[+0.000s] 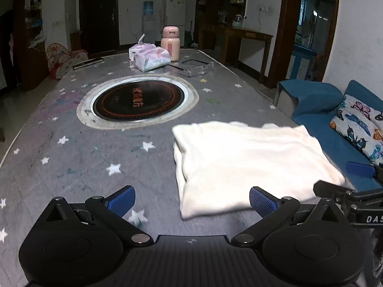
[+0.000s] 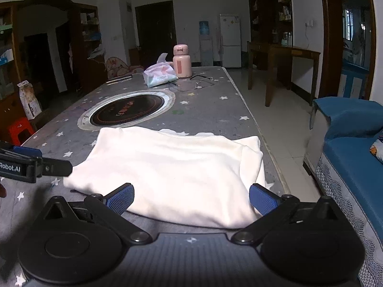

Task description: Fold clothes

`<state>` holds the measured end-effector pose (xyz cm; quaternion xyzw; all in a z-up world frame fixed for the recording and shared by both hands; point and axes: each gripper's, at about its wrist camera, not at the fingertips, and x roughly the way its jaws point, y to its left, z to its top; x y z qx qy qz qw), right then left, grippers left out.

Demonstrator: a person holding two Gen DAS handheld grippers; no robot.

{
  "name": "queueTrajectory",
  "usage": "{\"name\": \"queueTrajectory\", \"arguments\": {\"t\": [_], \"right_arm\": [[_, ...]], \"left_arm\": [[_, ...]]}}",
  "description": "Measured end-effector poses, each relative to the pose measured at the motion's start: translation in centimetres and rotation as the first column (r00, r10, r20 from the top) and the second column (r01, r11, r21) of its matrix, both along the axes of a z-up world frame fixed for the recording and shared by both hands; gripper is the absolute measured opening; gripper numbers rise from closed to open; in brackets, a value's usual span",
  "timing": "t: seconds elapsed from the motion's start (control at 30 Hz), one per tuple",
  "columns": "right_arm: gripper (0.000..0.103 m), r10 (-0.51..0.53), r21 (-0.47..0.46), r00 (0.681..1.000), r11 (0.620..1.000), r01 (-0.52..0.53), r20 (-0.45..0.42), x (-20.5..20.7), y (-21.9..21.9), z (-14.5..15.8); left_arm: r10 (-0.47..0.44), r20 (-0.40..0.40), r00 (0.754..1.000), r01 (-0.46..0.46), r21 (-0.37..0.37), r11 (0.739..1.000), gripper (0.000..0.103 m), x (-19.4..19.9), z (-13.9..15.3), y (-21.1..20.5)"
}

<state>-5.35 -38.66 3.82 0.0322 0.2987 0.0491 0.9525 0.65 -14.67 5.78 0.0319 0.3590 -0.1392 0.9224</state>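
We hold our left gripper [image 1: 190, 202] and right gripper [image 2: 191, 199] spread wide, grasping nothing, just short of the folded cream garment [image 2: 172, 167] at twelve o'clock on the star-patterned table [image 2: 210, 110], probably squared for another fold.

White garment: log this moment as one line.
white garment folded, flat on table | left gripper open, empty | right gripper open, empty, at garment's near edge

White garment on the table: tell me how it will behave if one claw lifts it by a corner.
The white garment looks soft and layered, so it would probably droop and unfold. Its rumpled edges suggest it is floppy and light. On the starred tablecloth, it may drag rather than slide cleanly.
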Motion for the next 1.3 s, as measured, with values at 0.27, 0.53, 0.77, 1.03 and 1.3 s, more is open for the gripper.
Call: {"name": "queueTrajectory", "arguments": {"t": [0.27,0.53,0.77,1.03,1.3], "right_arm": [[0.103,0.003,0.0,1.0,1.0,-0.003,-0.017,-1.6,0.8,-0.6],[0.103,0.007,-0.012,0.998,1.0,-0.008,-0.065,-2.8,1.8,-1.5],[0.103,-0.034,-0.049,0.996,0.998,0.03,-0.082,-3.3,2.5,-1.8],[0.103,-0.072,-0.073,0.993,0.995,0.065,-0.098,-3.5,2.8,-2.1],[0.103,-0.104,-0.073,0.988,0.993,0.096,-0.115,-3.8,2.4,-2.4]], "left_arm": [[0.0,0.004,1.0,0.0,0.012,1.0,0.103,-1.8,-0.2,-0.1],[0.002,-0.005,1.0,-0.002,0.035,0.999,0.103,-3.0,-0.8,-0.2],[0.008,-0.016,1.0,-0.008,0.031,1.0,0.103,-3.8,-1.3,0.2],[0.01,-0.024,1.0,-0.009,0.034,0.999,0.103,-4.6,-1.6,0.2],[0.007,-0.031,0.999,-0.006,0.029,1.0,0.103,-5.1,-1.7,-0.2]]}}
